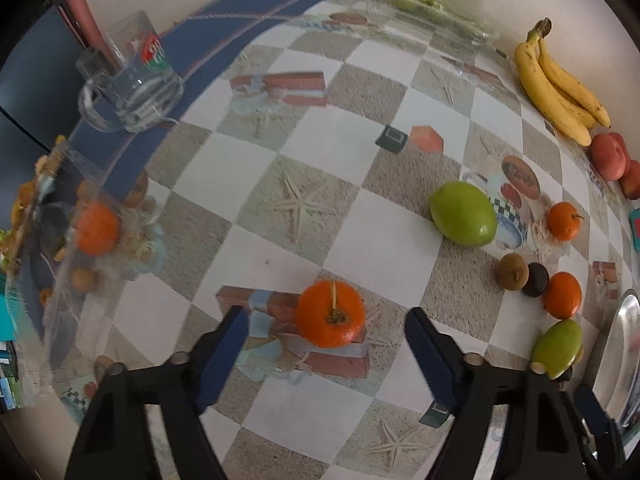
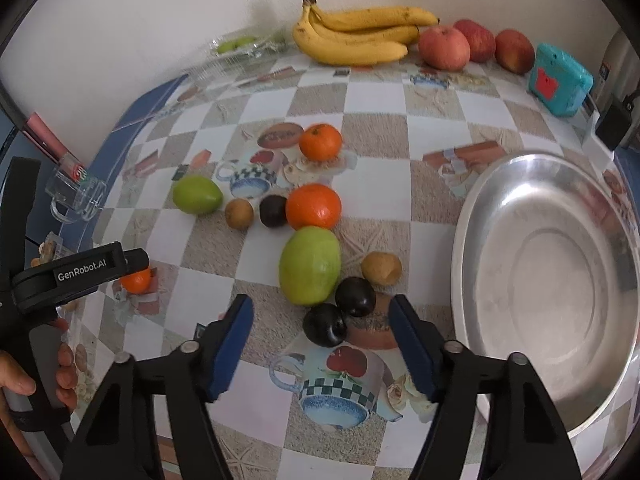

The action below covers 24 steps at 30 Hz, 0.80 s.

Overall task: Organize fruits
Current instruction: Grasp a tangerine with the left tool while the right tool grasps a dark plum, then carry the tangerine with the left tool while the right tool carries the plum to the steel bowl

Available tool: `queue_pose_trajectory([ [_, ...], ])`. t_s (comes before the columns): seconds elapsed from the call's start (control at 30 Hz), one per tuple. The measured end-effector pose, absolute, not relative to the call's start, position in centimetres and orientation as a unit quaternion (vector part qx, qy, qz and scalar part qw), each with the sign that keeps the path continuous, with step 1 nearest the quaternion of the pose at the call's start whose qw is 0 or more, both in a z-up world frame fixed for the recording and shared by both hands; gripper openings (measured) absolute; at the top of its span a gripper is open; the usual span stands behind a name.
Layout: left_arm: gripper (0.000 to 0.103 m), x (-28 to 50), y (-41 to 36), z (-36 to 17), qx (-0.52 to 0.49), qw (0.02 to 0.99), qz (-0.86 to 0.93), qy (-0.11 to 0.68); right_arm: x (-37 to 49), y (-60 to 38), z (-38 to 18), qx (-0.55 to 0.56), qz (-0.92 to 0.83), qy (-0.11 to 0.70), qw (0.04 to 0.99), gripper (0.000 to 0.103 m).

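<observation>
Hovering steeply over the checked tablecloth (image 1: 380, 240), left gripper (image 1: 326, 314) with jaws parted either side of a stemmed orange (image 1: 331, 320), pads clear of its skin, nothing grasped. Best centred on the widest part, lowered until the pads flank the middle, then closed gently to avoid a roll or a bruise. Likewise parted and empty, right gripper (image 2: 320, 302), bracketing two dark plums (image 2: 324, 325) that touch each other, with a large green fruit (image 2: 310, 266) just beyond; wiser to single out one plum than to nudge its neighbour. Just right of that gripper, a wide metal bowl (image 2: 472, 240), empty. Left of the stemmed orange, a clear plastic box (image 1: 60, 184) holding another orange and some small brown fruits. Farther off, a glass mug (image 1: 132, 92), seemingly empty. Farthest, by the wall, a clear tray (image 2: 240, 46) with green fruit, then bananas (image 2: 352, 36) and red apples (image 2: 444, 48) loose on the table.
</observation>
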<state>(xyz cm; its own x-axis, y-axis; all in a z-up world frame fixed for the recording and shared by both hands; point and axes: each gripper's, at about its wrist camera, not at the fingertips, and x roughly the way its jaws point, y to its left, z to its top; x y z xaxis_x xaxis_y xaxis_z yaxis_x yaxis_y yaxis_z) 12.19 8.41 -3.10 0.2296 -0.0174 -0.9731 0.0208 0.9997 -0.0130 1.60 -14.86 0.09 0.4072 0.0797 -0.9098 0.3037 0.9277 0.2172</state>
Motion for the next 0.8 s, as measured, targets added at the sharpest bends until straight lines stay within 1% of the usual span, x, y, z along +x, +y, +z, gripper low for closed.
queue_pose_trajectory([
  [0.03,0.070,12.2,8.5,-3.2,0.000,0.783,-0.012,0.622,1.6,-14.9,-0.1,0.177,-0.070,0.543,0.818,0.066],
  [0.07,0.067,12.3,8.5,-3.5,-0.002,0.780,-0.013,0.626,1.7,-14.8,-0.4,0.176,-0.071,0.549,0.814,0.063],
  [0.13,0.055,12.4,8.7,-3.7,-0.006,0.776,-0.013,0.630,1.7,-14.8,-0.9,0.178,-0.070,0.556,0.809,0.060],
  [0.23,0.046,12.6,8.9,-4.0,-0.012,0.773,-0.012,0.634,1.8,-14.9,-1.8,0.186,-0.068,0.567,0.799,0.057],
  [0.27,0.044,12.6,9.0,-4.1,-0.017,0.772,-0.014,0.635,1.9,-14.9,-2.0,0.189,-0.067,0.570,0.797,0.055],
  [0.3,0.040,12.7,9.0,-4.0,-0.021,0.772,-0.017,0.635,1.9,-15.0,-2.2,0.191,-0.067,0.571,0.795,0.052],
  [0.37,0.040,12.7,8.8,-3.9,-0.018,0.773,-0.019,0.634,1.9,-15.1,-2.5,0.196,-0.068,0.574,0.792,0.050],
  [0.5,0.040,12.7,8.4,-3.9,-0.014,0.773,-0.019,0.634,2.0,-15.4,-2.7,0.201,-0.068,0.573,0.792,0.041],
  [0.73,0.040,12.4,6.7,-3.2,-0.010,0.775,-0.026,0.632,1.8,-15.8,-2.7,0.206,-0.061,0.570,0.793,0.038],
  [0.8,0.040,12.3,6.8,-2.9,-0.008,0.776,-0.027,0.630,1.8,-15.8,-2.7,0.210,-0.057,0.568,0.793,0.034],
])
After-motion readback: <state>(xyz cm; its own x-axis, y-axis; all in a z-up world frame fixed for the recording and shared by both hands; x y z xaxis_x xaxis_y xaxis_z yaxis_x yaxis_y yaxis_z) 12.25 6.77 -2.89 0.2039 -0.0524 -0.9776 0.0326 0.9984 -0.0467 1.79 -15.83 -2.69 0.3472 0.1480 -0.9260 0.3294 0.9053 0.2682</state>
